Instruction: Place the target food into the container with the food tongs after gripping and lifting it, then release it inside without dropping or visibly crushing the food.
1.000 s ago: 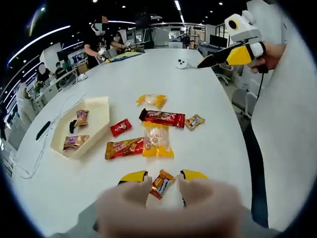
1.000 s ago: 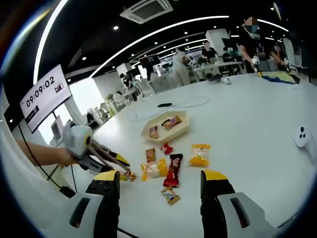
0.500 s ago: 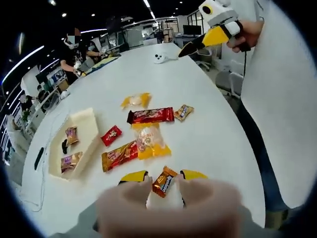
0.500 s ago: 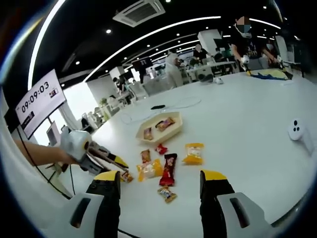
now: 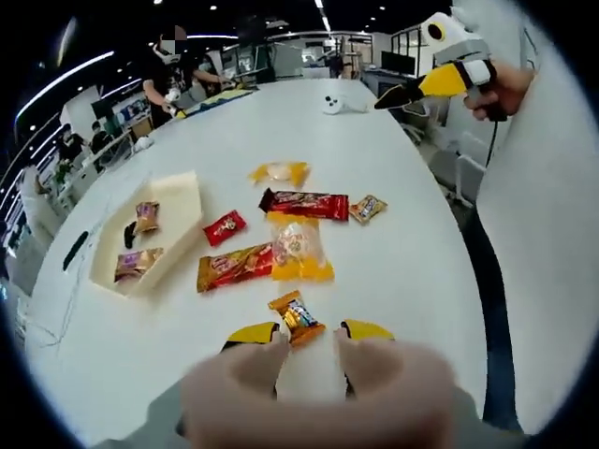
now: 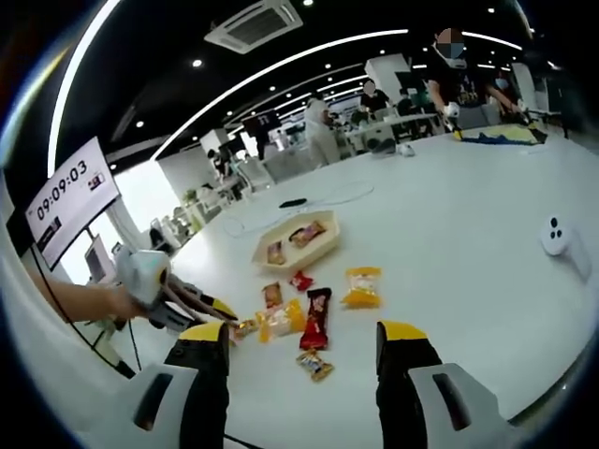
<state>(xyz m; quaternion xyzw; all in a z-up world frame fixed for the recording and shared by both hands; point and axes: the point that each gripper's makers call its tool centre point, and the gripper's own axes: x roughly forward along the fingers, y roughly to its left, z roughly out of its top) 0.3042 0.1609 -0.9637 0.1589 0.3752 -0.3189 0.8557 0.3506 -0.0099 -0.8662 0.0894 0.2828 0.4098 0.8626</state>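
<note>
Left gripper (image 5: 309,329): fingers close around the orange candy (image 5: 297,316) on the worktop (image 5: 402,187), near edge; grip not confirmed, contact hidden. Right gripper (image 6: 301,339): fingers wide apart, holding nothing. Tray (image 5: 183,213) sat far left of the candy. Judged the candy light, crinkly, slippery; wrapper soft. Best pinched across its middle, gently.

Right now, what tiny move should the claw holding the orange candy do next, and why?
Probably carry it over toward the tray, staying above the table. The left claw seems to have the orange candy between its yellow tips, and the tray, already holding a few candies, sits off to one side past the long wrapped bar. The right claw is open and idle.
</note>
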